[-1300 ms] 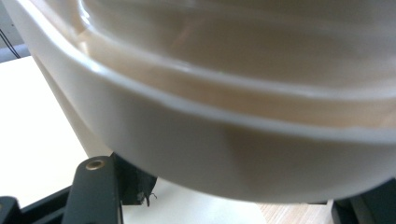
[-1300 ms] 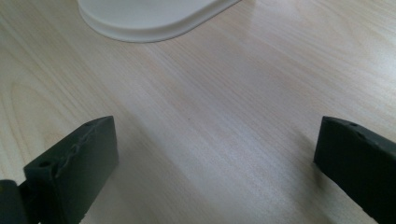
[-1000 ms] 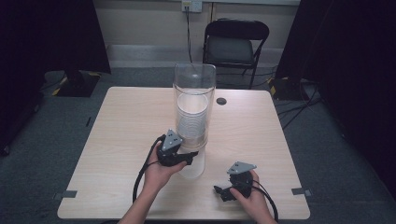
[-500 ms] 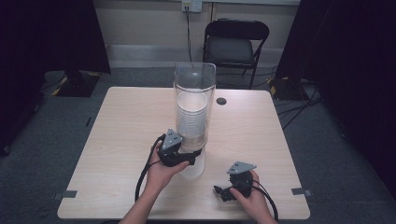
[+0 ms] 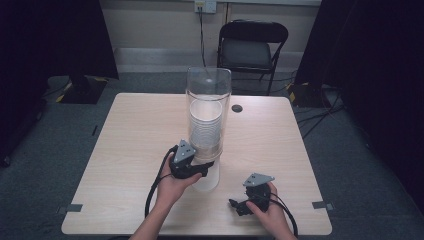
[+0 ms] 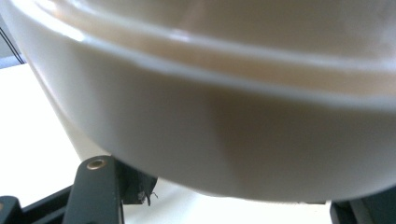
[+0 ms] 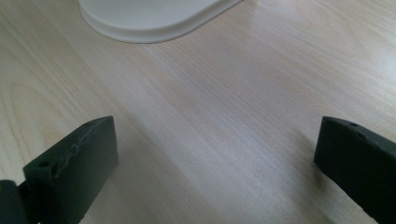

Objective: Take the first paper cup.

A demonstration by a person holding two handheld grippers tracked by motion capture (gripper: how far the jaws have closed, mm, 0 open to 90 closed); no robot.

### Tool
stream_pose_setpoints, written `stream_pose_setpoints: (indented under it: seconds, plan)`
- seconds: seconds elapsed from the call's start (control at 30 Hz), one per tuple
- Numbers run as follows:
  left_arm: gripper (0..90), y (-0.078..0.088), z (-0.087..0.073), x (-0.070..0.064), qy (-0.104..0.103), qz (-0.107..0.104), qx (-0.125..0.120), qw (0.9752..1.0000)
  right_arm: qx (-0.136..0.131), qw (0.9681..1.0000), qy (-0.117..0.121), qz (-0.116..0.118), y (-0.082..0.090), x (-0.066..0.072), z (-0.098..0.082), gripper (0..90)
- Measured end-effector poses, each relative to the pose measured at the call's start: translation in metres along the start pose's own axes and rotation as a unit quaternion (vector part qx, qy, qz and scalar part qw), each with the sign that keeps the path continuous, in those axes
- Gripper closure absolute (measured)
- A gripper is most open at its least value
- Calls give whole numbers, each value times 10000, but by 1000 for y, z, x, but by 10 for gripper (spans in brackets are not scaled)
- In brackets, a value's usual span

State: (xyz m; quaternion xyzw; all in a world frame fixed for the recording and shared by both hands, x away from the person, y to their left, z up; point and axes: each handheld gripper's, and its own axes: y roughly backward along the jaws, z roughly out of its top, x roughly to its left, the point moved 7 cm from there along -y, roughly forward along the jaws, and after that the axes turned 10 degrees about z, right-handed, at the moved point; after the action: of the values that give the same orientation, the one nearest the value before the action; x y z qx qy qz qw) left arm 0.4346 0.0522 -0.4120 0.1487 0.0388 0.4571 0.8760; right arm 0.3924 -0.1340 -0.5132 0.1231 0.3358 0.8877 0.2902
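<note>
My table [image 5: 125, 150] is pale wood, with a small dark hole [image 5: 236, 108] at 1 o'clock from the middle. The room is dim, with grey carpet, black curtains and a black chair [image 5: 252, 47] at 12 o'clock.

The clear tube [image 5: 208, 130] stands near the middle of the table, its long side straight up, open end on top. White cups [image 5: 205, 130] are stacked inside.

My left claw [image 5: 202, 167] has just snapped shut on the lowest cup, at the tube's bottom. My right claw [image 5: 239, 206], at 5 o'clock, rests wide open over bare wood.
</note>
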Motion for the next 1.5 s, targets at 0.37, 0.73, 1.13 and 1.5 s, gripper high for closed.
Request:
stream_pose_setpoints:
  seconds: [0.37,0.73,1.13,1.5]
  plan:
    - [366,-16,-80,-11,-95,-146,1174,9929,1,10000,5,4,0,0,0,0]
    - [361,-2,-89,-5,-321,-186,1354,9901,0,10000,14,34,0,0,1,0]
    - [357,23,-95,37,-121,275,1332,9906,-1,10000,12,36,0,0,1,0]
    - [355,31,-108,73,45,713,1391,9877,-2,10000,13,37,0,0,1,0]
